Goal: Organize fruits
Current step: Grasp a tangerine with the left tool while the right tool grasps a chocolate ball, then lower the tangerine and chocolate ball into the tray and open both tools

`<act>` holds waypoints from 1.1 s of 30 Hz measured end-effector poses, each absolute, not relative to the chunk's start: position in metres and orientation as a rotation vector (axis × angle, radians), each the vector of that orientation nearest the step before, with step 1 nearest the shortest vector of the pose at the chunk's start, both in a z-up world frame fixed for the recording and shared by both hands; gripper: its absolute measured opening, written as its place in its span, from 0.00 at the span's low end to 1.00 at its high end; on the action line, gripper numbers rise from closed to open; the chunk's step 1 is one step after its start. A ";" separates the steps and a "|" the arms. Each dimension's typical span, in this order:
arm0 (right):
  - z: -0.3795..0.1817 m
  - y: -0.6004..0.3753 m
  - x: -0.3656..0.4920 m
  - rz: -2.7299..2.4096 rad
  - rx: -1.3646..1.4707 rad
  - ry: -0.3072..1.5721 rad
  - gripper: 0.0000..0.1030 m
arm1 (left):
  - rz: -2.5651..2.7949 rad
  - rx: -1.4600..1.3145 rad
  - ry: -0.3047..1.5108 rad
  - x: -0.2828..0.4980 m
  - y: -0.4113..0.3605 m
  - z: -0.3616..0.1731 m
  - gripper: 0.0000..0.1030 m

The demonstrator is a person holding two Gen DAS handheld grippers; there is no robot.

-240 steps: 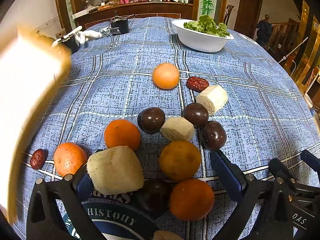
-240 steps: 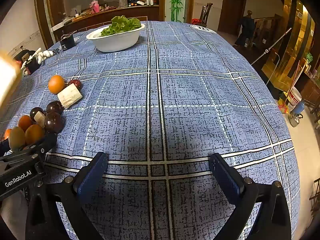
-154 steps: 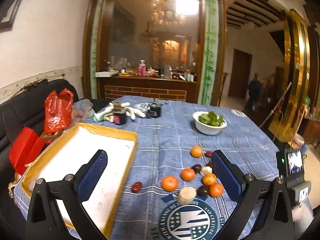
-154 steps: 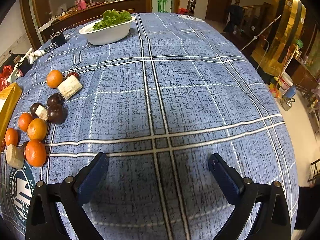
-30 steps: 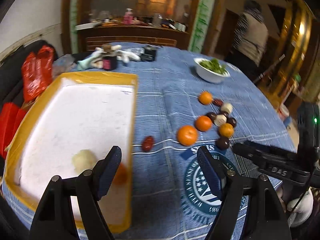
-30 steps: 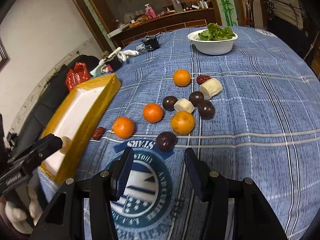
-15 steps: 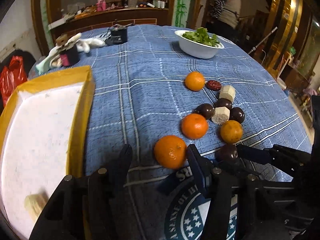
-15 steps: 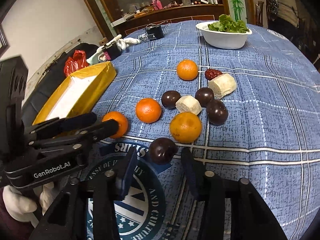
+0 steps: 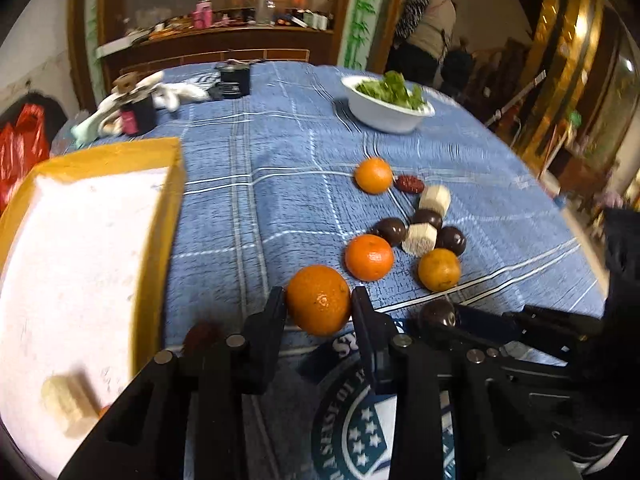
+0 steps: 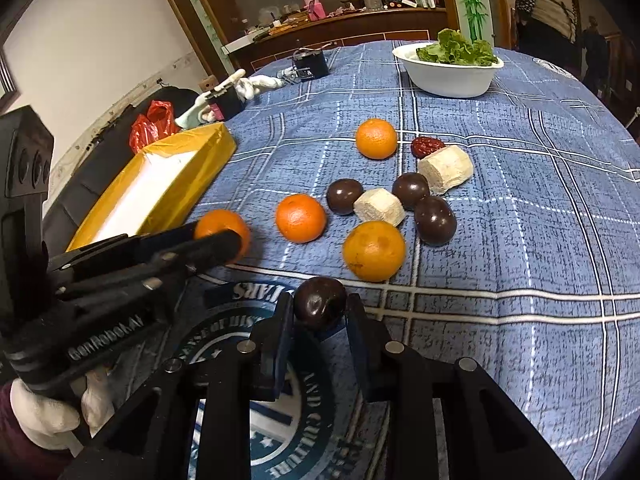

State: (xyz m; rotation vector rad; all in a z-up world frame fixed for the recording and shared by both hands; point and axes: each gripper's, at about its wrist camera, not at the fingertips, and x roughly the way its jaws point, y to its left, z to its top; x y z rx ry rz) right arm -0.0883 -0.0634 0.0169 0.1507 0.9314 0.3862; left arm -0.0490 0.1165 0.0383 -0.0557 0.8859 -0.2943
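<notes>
Fruits [image 10: 374, 250]: round, dimpled-orange or glossy-brown

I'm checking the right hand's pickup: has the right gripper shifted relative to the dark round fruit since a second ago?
Yes. The right gripper has advanced toward the white bowl and shut on the dark round fruit, which earlier lay ahead of its open jaws.

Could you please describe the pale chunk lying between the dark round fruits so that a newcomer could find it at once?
Start at the white bowl of greens on the blue checked tablecloth and come toward the camera to the fruit cluster. The smaller pale chunk sits among three dark round fruits, just behind an orange. Unlike its glossy round neighbours, it is off-white, blocky and matte.
</notes>
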 end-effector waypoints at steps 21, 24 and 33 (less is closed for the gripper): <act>0.070 0.079 -0.136 0.673 0.050 0.895 0.29 | 0.133 -0.429 0.764 -0.123 0.337 0.059 0.32; 0.067 0.110 -0.138 0.726 0.031 0.914 0.29 | 0.136 -0.443 0.762 -0.126 0.348 0.056 0.32; 0.044 0.159 -0.139 0.762 -0.039 0.974 0.30 | 0.142 -0.480 0.767 -0.131 0.359 0.048 0.34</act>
